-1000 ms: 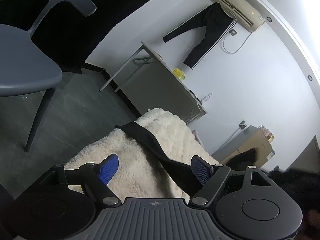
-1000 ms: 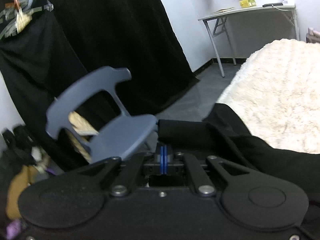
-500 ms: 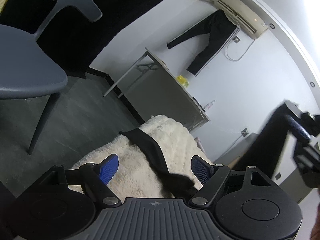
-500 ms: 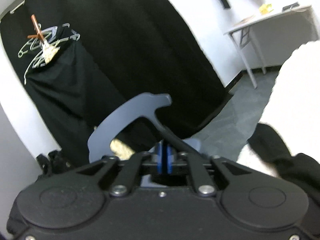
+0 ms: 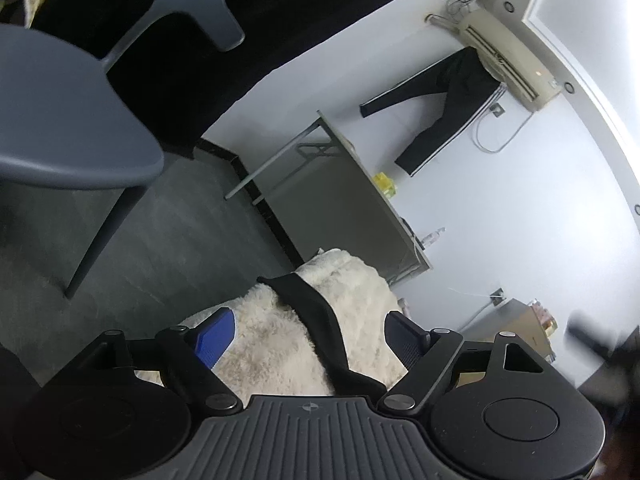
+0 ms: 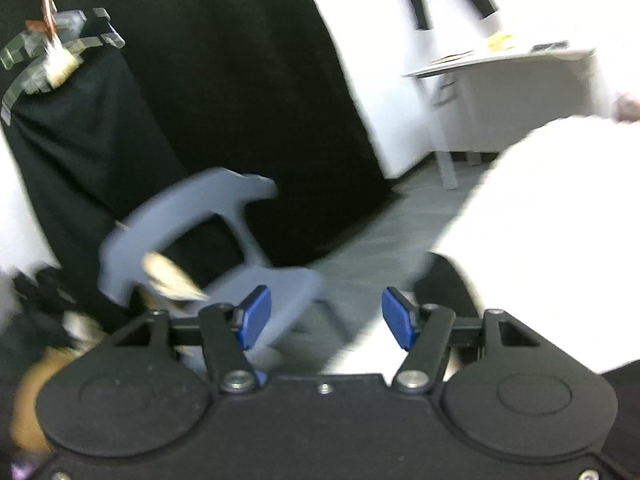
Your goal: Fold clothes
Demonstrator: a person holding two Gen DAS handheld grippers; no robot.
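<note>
A black garment (image 5: 316,320) lies as a long strip across a cream fluffy blanket (image 5: 272,344). My left gripper (image 5: 310,338) hovers just over that strip. Its blue pads (image 5: 216,336) stand wide on either side without touching the cloth, and the jaws are still opening a little. In the blurred right wrist view my right gripper (image 6: 326,316) has its jaws opening, with only floor and chair showing between the pads (image 6: 254,316). A dark fold of the garment (image 6: 448,292) lies at the blanket's (image 6: 560,240) edge, to the right of that gripper.
A grey plastic chair (image 5: 72,120) (image 6: 192,216) stands on the dark floor beside the blanket. A folding table (image 5: 360,184) (image 6: 500,64) is against the white wall, with black trousers (image 5: 440,104) hanging above it. A black-draped rack with hangers (image 6: 52,52) stands at the left.
The right gripper's pads, shut on black cloth a second ago, have spread apart and nothing is between them now. The left gripper has stayed open and hardly moved.
</note>
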